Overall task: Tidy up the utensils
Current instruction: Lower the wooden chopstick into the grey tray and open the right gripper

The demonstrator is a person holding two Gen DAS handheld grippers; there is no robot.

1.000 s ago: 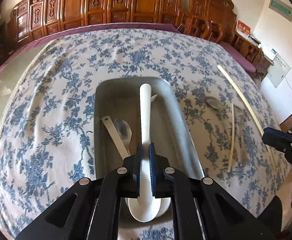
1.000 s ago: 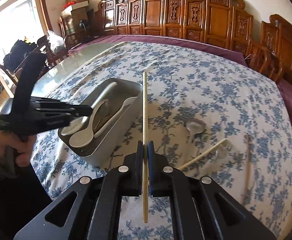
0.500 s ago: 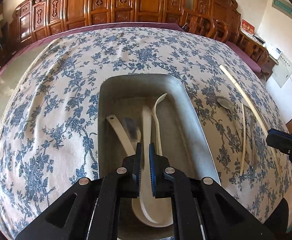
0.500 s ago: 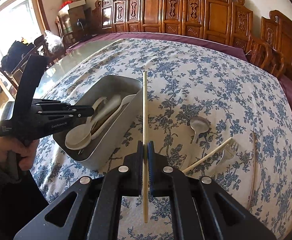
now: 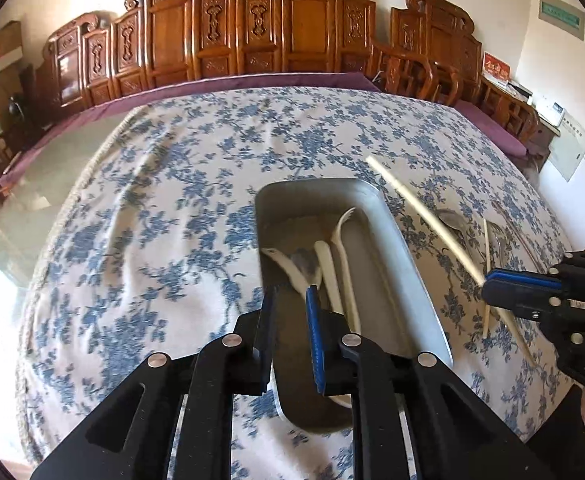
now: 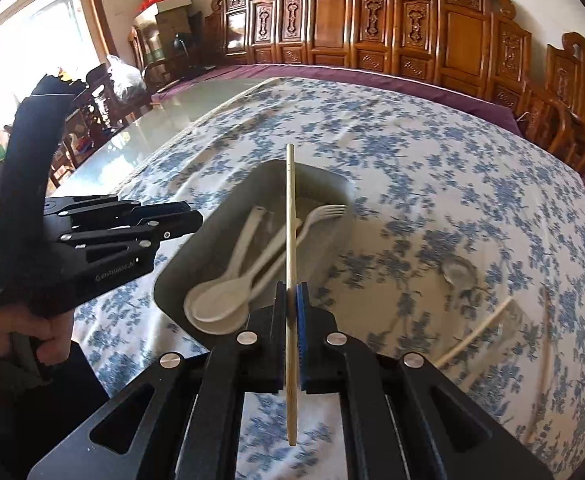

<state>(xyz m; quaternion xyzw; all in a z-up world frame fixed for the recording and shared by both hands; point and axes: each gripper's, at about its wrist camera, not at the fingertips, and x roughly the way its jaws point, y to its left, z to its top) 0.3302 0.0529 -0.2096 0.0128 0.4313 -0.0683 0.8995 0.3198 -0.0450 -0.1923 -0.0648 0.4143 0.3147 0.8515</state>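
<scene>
Right gripper (image 6: 291,294) clamped tight on a chopstick (image 6: 291,216) hanging over the metal tray (image 6: 172,280), left gripper (image 5: 290,300) opening with nothing between its jaws, above the tray's near end, white spoons (image 6: 220,300) and fork (image 6: 324,213) lying inside

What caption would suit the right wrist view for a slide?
Right gripper clamps a chopstick above the metal tray holding white spoons and a fork.

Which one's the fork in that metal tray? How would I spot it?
Find the grey metal tray on the blue-flowered tablecloth. Among the white utensils inside, the white fork lies nearest the tray's right wall. Its far end splits into prongs; the spoons beside it end in rounded bowls.
</scene>
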